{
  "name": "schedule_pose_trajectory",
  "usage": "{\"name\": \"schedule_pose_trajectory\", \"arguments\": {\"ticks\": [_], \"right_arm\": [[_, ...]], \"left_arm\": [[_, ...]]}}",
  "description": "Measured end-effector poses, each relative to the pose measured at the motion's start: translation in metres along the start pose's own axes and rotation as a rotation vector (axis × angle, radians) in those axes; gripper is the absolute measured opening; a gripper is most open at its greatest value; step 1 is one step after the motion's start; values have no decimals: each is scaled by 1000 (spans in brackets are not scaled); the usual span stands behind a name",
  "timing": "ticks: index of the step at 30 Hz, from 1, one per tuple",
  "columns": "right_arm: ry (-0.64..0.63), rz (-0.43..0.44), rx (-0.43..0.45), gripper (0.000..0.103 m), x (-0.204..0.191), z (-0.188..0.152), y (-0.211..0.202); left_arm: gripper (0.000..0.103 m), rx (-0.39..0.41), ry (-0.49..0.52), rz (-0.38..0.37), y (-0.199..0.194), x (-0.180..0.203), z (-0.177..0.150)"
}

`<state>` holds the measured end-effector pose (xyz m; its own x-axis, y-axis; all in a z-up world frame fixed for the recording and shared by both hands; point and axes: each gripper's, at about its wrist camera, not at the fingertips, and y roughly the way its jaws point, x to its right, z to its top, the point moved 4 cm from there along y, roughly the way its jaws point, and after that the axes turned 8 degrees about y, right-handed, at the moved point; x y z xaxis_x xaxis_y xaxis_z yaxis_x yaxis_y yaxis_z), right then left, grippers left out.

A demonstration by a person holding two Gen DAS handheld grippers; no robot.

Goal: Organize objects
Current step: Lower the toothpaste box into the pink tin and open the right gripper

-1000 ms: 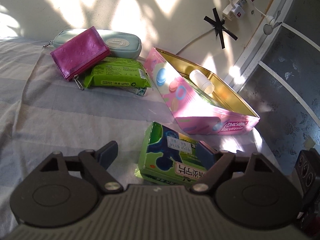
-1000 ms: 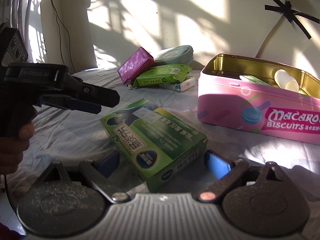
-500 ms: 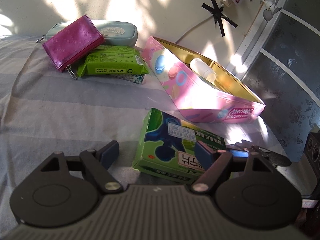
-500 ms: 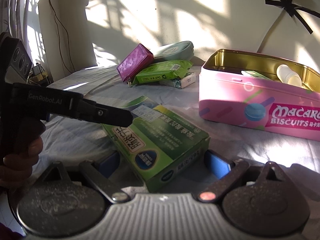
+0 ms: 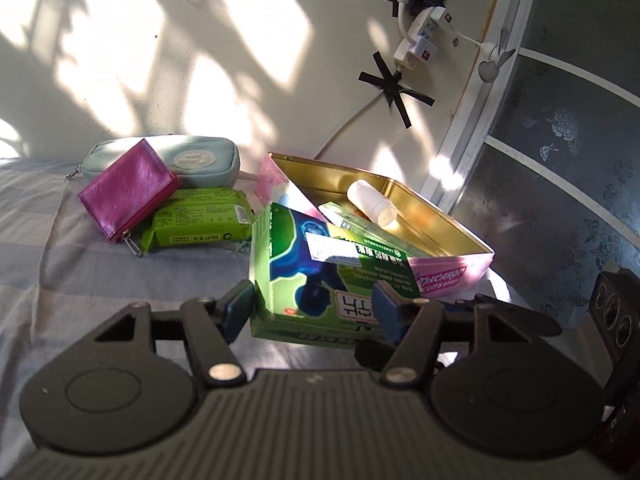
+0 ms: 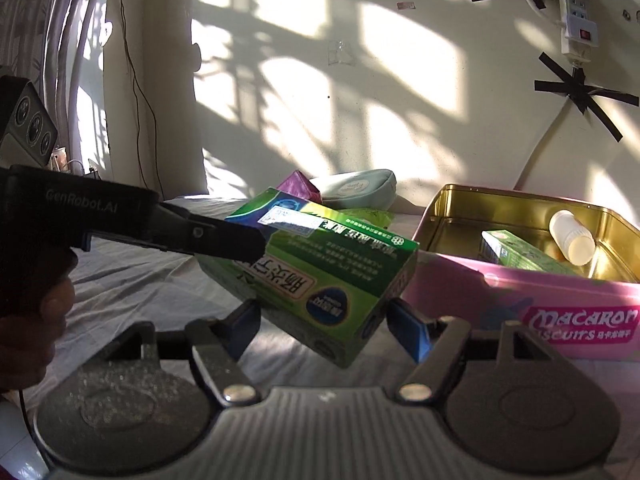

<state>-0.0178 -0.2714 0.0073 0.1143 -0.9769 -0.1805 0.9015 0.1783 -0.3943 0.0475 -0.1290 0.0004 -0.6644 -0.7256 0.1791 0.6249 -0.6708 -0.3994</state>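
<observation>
Closing from both sides, the left gripper [image 5: 314,310] and right gripper [image 6: 324,326] jaws pinched a green box [image 6: 320,272], tilted just beside the pink tin [image 6: 520,292].

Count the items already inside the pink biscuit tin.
2 visible in the pink biscuit tin: a white bottle lying near the far right corner, and a small green box lying left of it. More may be hidden behind the near wall.
</observation>
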Motion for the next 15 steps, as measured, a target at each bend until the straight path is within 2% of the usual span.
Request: {"name": "schedule_pose_trajectory", "arguments": {"ticks": [4,7,11,15], "right_arm": [[-45,-80,84,72,17,23,-4],[-53,-151,120,72,42,35,-3],[-17,-232,129,73,84,44,4],[38,-282,99,80,120,43,27]], "left_arm": [[66,32,68,-23,29,20,32],[66,16,87,-56,65,35,48],[66,6,104,-90,106,53,59],[69,-40,104,-64,149,61,59]]}}
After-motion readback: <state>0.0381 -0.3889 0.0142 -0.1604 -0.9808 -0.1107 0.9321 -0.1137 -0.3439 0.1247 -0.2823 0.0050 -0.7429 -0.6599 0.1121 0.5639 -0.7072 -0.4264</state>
